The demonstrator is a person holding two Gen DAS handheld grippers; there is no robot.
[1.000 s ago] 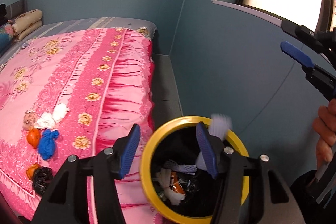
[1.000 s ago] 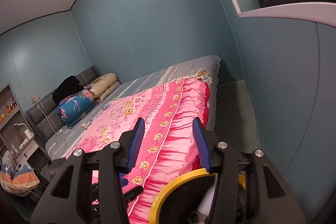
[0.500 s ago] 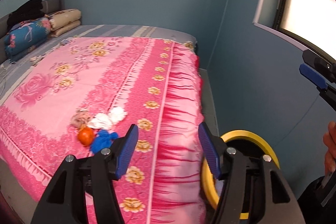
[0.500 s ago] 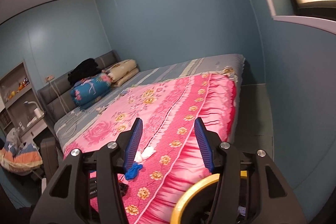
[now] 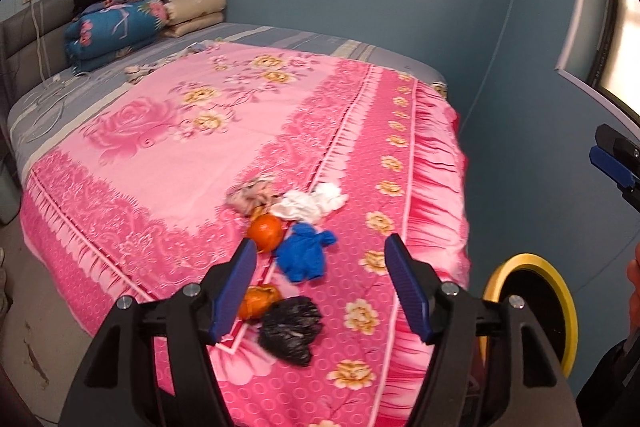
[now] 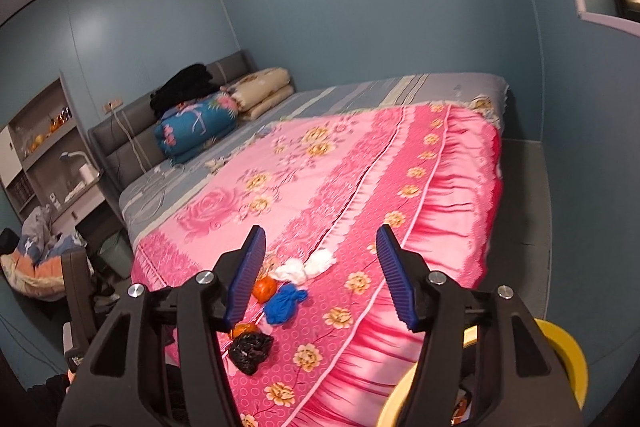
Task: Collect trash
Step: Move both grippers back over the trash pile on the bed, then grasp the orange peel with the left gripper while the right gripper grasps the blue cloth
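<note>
— Where do your tools stand?

— My left hand-held gripper (image 5: 320,283) has its jaws apart and has just been opening wider, with nothing pinched between them. The right hand-held gripper (image 6: 318,273) is likewise spread, also just opening, and empty. I aim both down at the trash heap, so I judge I'm lining up a pick.

— And the trash itself?

— It sits in a loose cluster on the pink bedspread (image 5: 168,163), near its foot-end corner, the corner closest to the yellow-rimmed bin (image 5: 532,303). Nearest that bin-side corner lies a crumpled black bag (image 5: 290,327), with an orange scrap (image 5: 256,301) touching it. Further up the bedspread come a knotted blue bag (image 5: 304,257), an orange ball-like wad (image 5: 266,231), a white tissue clump (image 5: 312,203) and a pale crumpled rag (image 5: 252,195).

— Why piled there?

— My guess: close to the bin, so each carry is short. The bits look soft and light; a plain pinch should do.
</note>
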